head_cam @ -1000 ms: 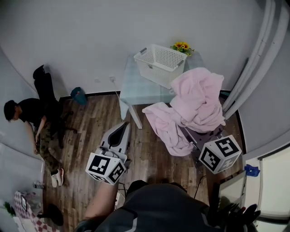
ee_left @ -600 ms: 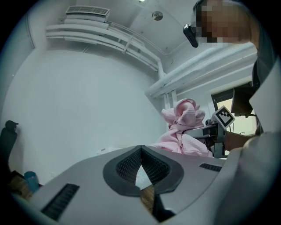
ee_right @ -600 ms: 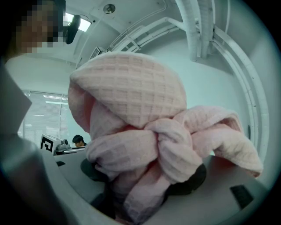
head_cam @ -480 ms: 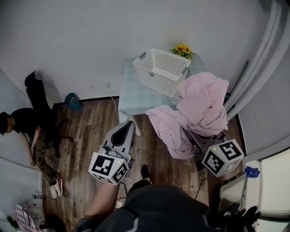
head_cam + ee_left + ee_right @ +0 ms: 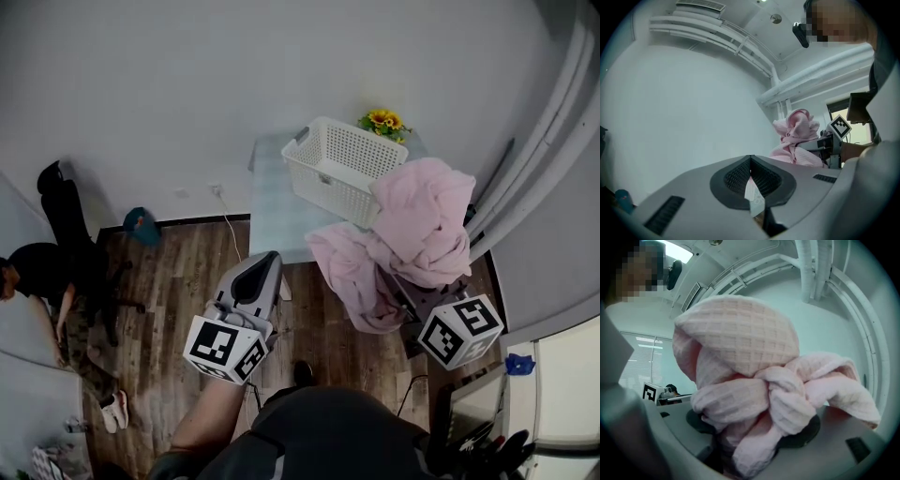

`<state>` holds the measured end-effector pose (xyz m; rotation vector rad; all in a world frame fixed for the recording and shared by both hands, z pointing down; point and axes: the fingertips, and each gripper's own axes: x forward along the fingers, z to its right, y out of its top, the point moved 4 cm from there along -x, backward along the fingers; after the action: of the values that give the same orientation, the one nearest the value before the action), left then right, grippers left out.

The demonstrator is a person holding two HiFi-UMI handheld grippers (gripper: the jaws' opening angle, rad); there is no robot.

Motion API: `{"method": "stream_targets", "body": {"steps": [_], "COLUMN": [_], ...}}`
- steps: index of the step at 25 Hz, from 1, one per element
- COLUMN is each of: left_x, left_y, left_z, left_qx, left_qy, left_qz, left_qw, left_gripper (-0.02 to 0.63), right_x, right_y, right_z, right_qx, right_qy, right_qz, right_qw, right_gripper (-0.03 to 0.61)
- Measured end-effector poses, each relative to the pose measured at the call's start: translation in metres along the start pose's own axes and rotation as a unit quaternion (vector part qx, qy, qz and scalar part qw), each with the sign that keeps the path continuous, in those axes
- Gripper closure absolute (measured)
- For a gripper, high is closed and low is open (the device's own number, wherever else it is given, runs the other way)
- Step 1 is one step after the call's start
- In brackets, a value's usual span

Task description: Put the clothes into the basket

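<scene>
Two tongs close in on the bench. The left tongs (image 5: 265, 267), clenched on nothing, point toward 12 o'clock. In the head view their tips now sit level with the bench's (image 5: 272, 202) near edge, where a second ago they hung over the floor (image 5: 187, 281). At 3 o'clock of them, the right tongs (image 5: 420, 298) grip a bunched pink garment (image 5: 417, 220). Their own view shows the jaws buried in its waffle folds.

The whole scene has slid down the head view in that second, which suggests the person has stepped forward. The garment's top fold, a second ago clear of the basket (image 5: 342, 169), now overlaps its rim at 4 o'clock. A long tail of the garment hangs down toward 7 o'clock, past the bench edge. Sunflowers (image 5: 382, 120) stand beyond the basket at 1 o'clock.

The carry looks nearly done, but the garment is not yet inside. It still appears to need lifting over the rim before the right tongs let go, and the dangling tail may drag on the bench.
</scene>
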<state>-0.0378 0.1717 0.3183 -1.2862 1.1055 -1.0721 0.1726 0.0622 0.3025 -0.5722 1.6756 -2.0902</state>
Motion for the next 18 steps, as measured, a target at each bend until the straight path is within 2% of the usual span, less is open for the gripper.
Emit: {"method": "stream_targets", "body": {"steps": [3,8,13,18], "left_x": [0.002,0.017,0.02,0.06], "left_y": [0.004,0.0,-0.001,-0.006], "left_z": [-0.007,-0.063,-0.069,-0.115], "left_qx": [0.007,-0.005,-0.008,-0.025], "left_qy": [-0.013,-0.016,-0.021,-0.029], "left_qz": [0.008,0.004,0.013,-0.002], "left_qw": [0.9999,0.9998,0.9997,0.9993], "left_gripper": [0.606,0.606,0.605,0.605], "right_x": [0.006,0.055,0.049,0.106], "right_y": [0.004,0.008,0.013,0.025], "right_z": [-0.001,-0.005,-0.004,0.006], "right_qx": [-0.002,-0.002,-0.01,-0.008], "right_qy": [-0.01,-0.032,-0.048,-0.055], "right_qz": [0.008,0.0,0.008,-0.006], "right_qw": [1.0,0.999,0.999,0.998], "right_gripper": [0.224,0.224,0.224,0.224]}}
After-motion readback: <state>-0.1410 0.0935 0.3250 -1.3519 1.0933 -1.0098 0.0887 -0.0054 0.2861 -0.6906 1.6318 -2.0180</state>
